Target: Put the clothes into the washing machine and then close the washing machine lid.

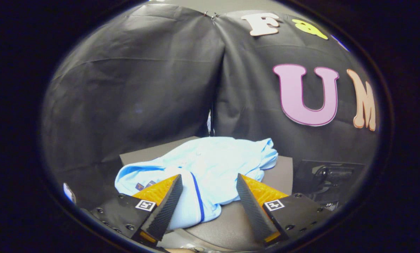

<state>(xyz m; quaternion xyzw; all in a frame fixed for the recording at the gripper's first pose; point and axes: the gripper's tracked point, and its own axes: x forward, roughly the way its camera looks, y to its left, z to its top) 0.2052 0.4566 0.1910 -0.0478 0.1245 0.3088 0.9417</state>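
Approaching the light blue shirt (210,165), which lies crumpled on a dark grey surface (284,172) just ahead of and partly between the fingers. The gripper (209,184) is spread wide and holds nothing; neither finger touches cloth as far as I can tell. Judgement: to grasp well, drive down into the thick bunched middle, not the thin near hem, and close on several layers so the whole garment lifts. A dark object (331,175) beyond the right finger is too dim to identify. A curved grey rim (231,233) beneath the fingers is cut off; possibly the machine, unconfirmed.
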